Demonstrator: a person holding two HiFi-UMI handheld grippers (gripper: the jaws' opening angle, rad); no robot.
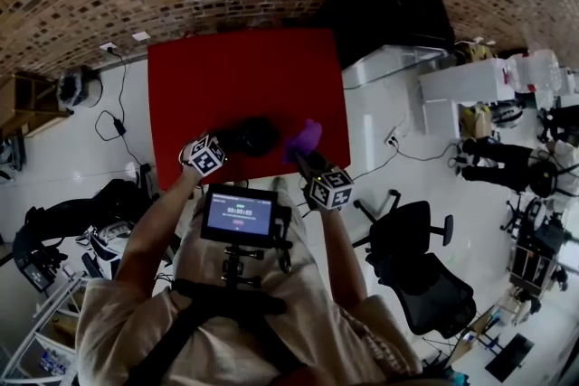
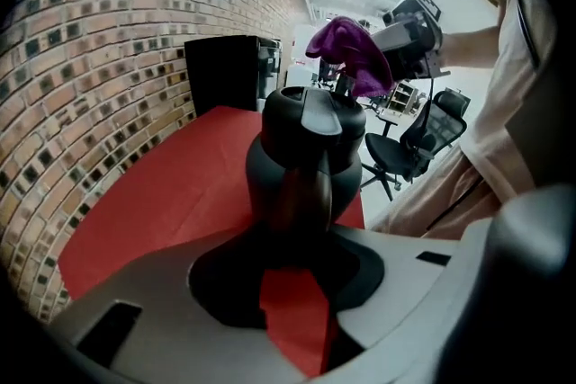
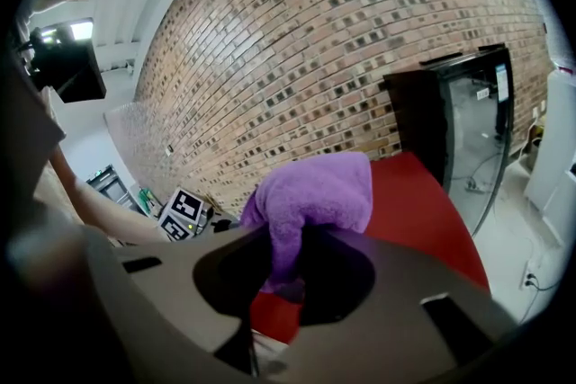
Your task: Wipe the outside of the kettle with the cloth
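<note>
We reach our left arm (image 1: 152, 235) forward, with the left gripper (image 1: 232, 142) tilted steeply down and its jaws closed on the handle of the kettle (image 1: 255, 135). Our right arm (image 1: 344, 256) holds the right gripper (image 1: 298, 151) just beside it, angled down more gently, jaws clamped on the cloth (image 1: 307, 136).

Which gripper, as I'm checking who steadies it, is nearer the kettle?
Left. The left gripper has its jaws on the handle of the kettle; the right gripper holds the cloth up beside its lid.
</note>
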